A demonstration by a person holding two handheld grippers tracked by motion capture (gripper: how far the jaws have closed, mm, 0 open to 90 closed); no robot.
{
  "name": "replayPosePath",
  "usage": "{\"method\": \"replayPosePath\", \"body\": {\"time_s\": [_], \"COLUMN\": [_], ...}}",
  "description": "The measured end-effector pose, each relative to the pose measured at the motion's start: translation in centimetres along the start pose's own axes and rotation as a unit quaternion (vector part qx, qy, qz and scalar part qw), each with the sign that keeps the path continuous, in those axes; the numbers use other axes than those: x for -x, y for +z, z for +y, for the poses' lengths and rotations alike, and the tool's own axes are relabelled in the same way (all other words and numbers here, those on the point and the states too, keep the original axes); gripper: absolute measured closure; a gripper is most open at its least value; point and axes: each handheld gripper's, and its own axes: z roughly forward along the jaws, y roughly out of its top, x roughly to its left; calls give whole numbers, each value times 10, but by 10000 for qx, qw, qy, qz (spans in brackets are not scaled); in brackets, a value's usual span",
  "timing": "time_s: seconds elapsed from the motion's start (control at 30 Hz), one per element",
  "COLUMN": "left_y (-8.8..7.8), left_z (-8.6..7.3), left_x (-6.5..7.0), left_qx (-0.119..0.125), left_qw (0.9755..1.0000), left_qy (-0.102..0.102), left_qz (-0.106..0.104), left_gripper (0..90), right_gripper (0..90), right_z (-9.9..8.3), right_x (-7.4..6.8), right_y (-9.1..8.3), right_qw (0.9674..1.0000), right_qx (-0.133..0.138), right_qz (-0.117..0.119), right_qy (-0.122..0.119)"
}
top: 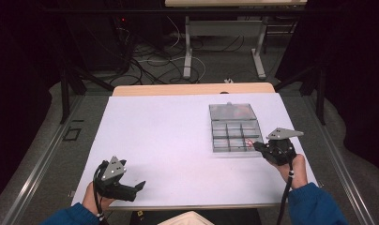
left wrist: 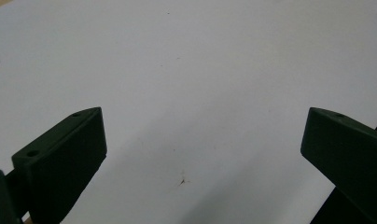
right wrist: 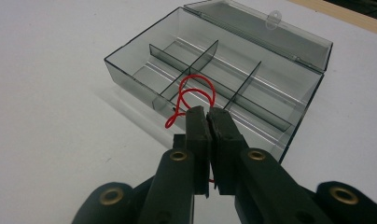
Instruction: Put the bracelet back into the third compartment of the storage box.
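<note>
- The right tool (top: 259,146) is lying near the table's right edge, held by the right hand (top: 294,165), whose blue sleeve is coming in from the bottom right corner of the high view.
- That forearm is angling up and to the left, so the tool is pointing leftward at the near right corner of the box (top: 236,127).
- In the right gripper view the right tool (right wrist: 209,114) is showing its jaws pressed together, pinching a red wire (right wrist: 194,95) at their tips.
- The wire is looping up from the tips over the box's near wall, above a near compartment of the box (right wrist: 130,63); whether it is touching the floor of that compartment cannot be told.
- In the high view the wire (top: 249,143) is showing as a small red mark at the box's near right corner, just beside the tool's tip.
- The box is sitting on the right half of the white table (top: 159,140), with its clear lid (right wrist: 266,28) folded back on the far side.
- The left tool (top: 137,186) is resting low near the table's front left edge, gripped by the left hand (top: 94,199), and pointing to the right, well apart from the box.
- In the left gripper view its jaws are standing wide apart over the bare table (left wrist: 200,84), with nothing between them.
</note>
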Motion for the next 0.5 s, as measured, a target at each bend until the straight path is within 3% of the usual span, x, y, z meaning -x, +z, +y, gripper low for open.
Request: {"method": "replayPosePath", "body": {"time_s": [0.5], "left_y": [0], "left_z": [0], "left_x": [0], "left_qx": [-11], "left_qw": [10000], "left_qy": [8], "left_qz": [9], "left_gripper": [2], "right_gripper": [872], "right_z": [5], "right_x": [8], "right_y": [2], "right_qw": [9999], "right_qx": [52], "right_qz": [-115], "right_qy": [78]}}
